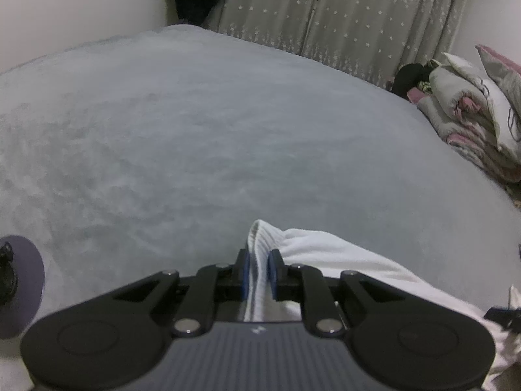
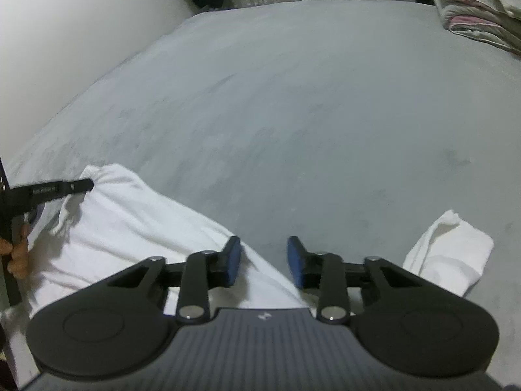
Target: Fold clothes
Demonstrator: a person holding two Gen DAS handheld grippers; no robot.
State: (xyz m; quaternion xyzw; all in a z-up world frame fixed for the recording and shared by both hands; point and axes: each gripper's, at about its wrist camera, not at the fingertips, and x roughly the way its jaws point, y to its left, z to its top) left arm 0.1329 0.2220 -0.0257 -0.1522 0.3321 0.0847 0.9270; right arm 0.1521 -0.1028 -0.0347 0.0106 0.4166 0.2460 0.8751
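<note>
My left claw (image 1: 259,272) pinches a ribbed edge of the white garment (image 1: 329,260), which trails off toward my right claw (image 2: 264,260). That one gapes over the garment's near edge, gripping nothing. The garment lies on a grey bed (image 1: 195,130); starred curtains (image 1: 325,16) hang beyond it.

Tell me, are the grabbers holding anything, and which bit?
The left gripper pinches the white garment at its ribbed edge. The right gripper holds nothing; its pads are apart over the cloth.
</note>
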